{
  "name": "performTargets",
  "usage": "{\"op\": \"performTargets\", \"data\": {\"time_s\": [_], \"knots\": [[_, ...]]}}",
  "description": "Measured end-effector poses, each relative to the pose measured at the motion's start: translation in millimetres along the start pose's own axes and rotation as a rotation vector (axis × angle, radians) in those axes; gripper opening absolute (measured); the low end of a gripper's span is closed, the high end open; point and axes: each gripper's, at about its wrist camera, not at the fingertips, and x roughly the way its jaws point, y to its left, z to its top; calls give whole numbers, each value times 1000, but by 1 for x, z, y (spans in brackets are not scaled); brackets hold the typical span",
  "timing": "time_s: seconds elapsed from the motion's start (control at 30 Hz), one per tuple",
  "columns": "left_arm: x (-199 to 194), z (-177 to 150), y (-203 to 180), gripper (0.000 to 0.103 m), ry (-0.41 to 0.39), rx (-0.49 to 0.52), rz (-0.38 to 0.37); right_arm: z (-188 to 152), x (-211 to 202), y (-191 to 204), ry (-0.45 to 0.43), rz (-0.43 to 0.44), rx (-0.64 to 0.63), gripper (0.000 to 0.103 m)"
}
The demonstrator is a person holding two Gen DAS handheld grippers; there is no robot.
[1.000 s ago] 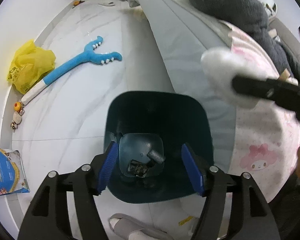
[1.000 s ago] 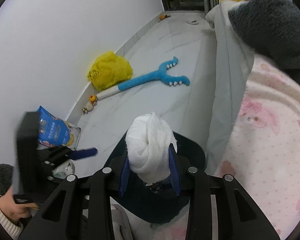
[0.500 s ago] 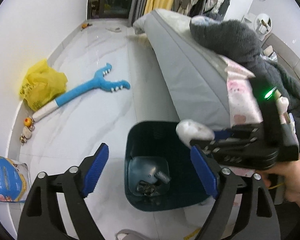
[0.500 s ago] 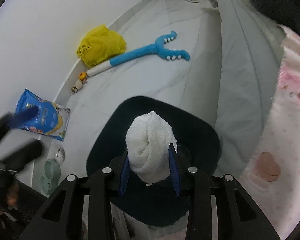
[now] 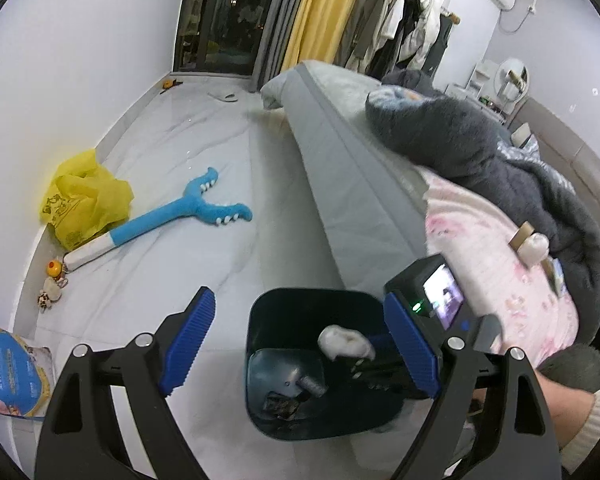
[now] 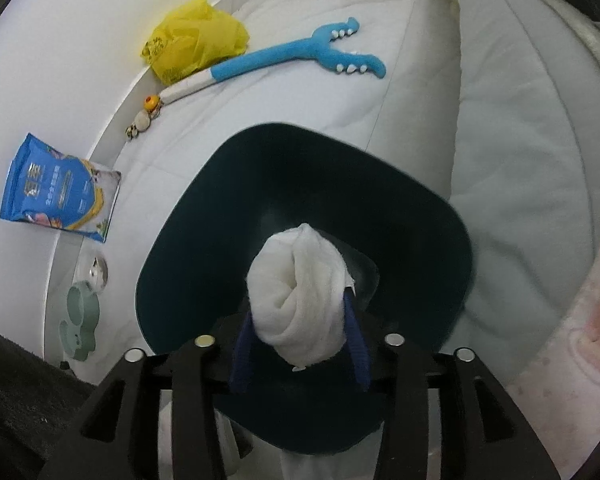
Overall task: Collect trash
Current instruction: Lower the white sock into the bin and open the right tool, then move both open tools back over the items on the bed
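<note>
A bedroom floor seen from two handheld grippers. A dark teal trash bin (image 5: 312, 364) stands on the pale marble floor (image 5: 204, 168), right beside a bed (image 5: 348, 168) draped in a pink blanket (image 5: 496, 264) and a dark grey fleece.

The right gripper (image 6: 300, 354) now points steeply down into the mouth of the bin; a second ago it was held higher, with the bin only partly beneath it. Between its blue pads sits a rolled wad of white tissue (image 6: 300, 296). Its jaws are opening: gaps are beginning to show beside the wad, though it has not yet dropped. In the left wrist view the same wad hangs inside the bin's rim, above a few dark scraps and a small grey cylinder on the bottom.

The left gripper (image 5: 300, 354) has pulled up and back from the bin, where a second ago its pads straddled the opening. Its jaws stand wide apart with nothing between them.

The release looks well placed, so the wad should fall into the bin. That would finish this piece of trash.

Along the wall lie a crumpled yellow plastic bag (image 5: 84, 200), a blue plush toy with a forked head (image 5: 188, 212) and a blue printed pouch (image 5: 8, 372). Whether any of these count as trash cannot be told.
</note>
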Motion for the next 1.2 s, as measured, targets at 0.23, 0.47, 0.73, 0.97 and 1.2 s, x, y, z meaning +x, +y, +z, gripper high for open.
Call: {"op": "performTargets", "data": {"time_s": [0.23, 0.47, 0.73, 0.97, 1.2], "knots": [[-9, 9, -3, 88, -39, 6, 15, -3, 3, 0, 4, 0, 2, 63], [-24, 20, -12, 88, -89, 37, 42, 1, -9, 4, -21, 7, -14, 68], [-33, 30, -29, 94, -136, 61, 34, 9, -63, 3, -182, 40, -3, 76], [-43, 44, -56, 95, -190, 90, 16, 4, -113, -13, -337, 25, 9, 83], [-39, 47, -94, 95, -202, 149, -18, -10, -151, -46, -447, -17, 56, 87]]}}
